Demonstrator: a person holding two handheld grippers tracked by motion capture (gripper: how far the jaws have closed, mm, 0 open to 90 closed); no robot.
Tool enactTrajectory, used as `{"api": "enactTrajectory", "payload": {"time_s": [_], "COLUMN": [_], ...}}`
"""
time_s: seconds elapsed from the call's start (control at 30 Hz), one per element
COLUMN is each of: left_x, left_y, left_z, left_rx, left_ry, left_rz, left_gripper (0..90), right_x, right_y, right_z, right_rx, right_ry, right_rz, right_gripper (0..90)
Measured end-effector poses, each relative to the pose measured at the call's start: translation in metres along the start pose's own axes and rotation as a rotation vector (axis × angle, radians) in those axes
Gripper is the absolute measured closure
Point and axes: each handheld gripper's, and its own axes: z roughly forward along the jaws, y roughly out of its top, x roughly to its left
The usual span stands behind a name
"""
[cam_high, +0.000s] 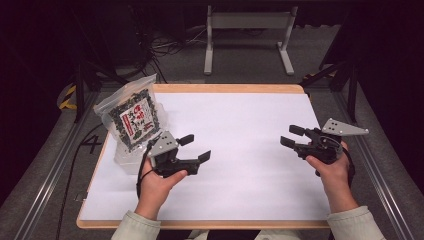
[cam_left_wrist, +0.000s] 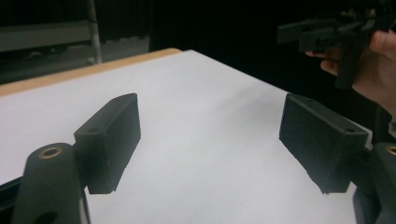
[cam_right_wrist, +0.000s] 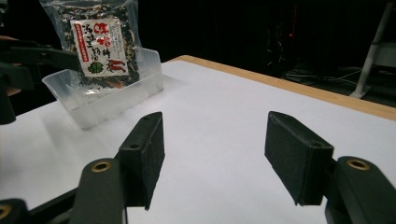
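Two grippers hang over the white-topped desk (cam_high: 240, 165) with nothing in either. The left gripper (cam_high: 196, 148), at lower left of centre in the high view, has its jaws spread wide on bare air; in its own view there is just white surface between them. The right gripper (cam_high: 292, 136), at the right of that frame, likewise stands wide open and empty.

What they seem concerned with is the clear plastic pouch of dark dried flakes (cam_high: 134, 119), standing upright in a shallow clear plastic tray (cam_high: 125, 161) at the upper left of the desk. The left gripper sits just beside the tray without touching it; the right one is well apart.

I'd judge this a pause between steps, with the pouch seated and both hands free. Any next move on the pouch calls for the left jaws to turn towards it and close on its thin top edge without tipping the light tray.

Its white label (cam_right_wrist: 99, 45) carries red East Asian characters, a red band and a small green picture; I cannot read the words.
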Motion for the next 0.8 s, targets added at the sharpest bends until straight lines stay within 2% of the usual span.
{"api": "enactTrajectory", "payload": {"time_s": [0.17, 0.23, 0.37, 0.4, 0.53, 0.8], "left_x": [-0.005, -0.005, -0.005, -0.005, -0.006, -0.01], "left_y": [-0.014, -0.021, -0.03, -0.037, -0.046, -0.058], "left_z": [0.02, 0.026, 0.035, 0.041, 0.05, 0.057], "left_rx": [0.023, 0.028, 0.04, 0.071, 0.098, 0.095], "left_ry": [-0.05, -0.058, -0.066, -0.07, -0.076, -0.072], "left_rz": [0.021, 0.015, -0.005, -0.012, -0.009, 0.018], "left_gripper": [22.5, 22.5, 22.8, 22.9, 22.9, 23.0], "right_x": [0.001, 0.002, 0.003, 0.003, 0.003, 0.002], "right_y": [-0.007, -0.011, -0.02, -0.023, -0.034, -0.054], "right_z": [0.004, 0.007, 0.01, 0.01, 0.011, 0.013], "right_rx": [0.012, 0.021, 0.042, 0.043, 0.059, 0.087], "right_ry": [0.003, 0.005, 0.011, 0.009, -0.004, -0.016], "right_rz": [-0.004, -0.009, -0.013, -0.015, -0.009, 0.01], "right_gripper": [37.8, 37.5, 37.1, 37.1, 36.9, 36.3]}}
